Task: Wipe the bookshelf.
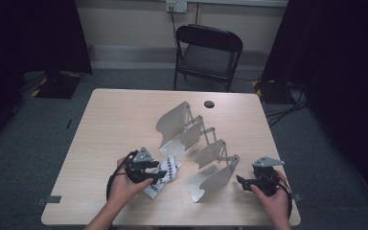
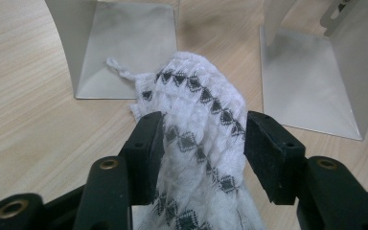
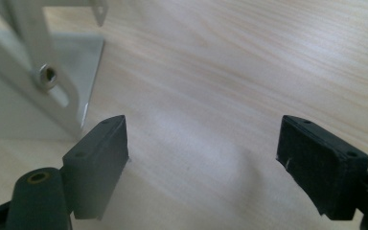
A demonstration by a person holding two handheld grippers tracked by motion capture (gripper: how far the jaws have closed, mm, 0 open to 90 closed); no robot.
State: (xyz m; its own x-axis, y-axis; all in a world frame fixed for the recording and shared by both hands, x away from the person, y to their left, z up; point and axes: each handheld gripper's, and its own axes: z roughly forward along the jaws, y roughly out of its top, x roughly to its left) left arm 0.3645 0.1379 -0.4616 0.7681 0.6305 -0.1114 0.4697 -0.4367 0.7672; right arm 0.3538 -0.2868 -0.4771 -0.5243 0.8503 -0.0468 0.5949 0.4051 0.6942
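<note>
Lying outside the metal rack (image 1: 191,139), the knitted cloth (image 2: 196,120) touches its base.

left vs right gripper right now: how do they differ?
The left gripper has a white knitted cloth with black diamonds between its jaws; the right gripper has bare table between its jaws. The left jaws stand narrower, with a gap on one side of the cloth; the right jaws are spread wide. The left sits beside the rack's middle, the right by its near end. Both are black, hand-held, low over the table.
</note>
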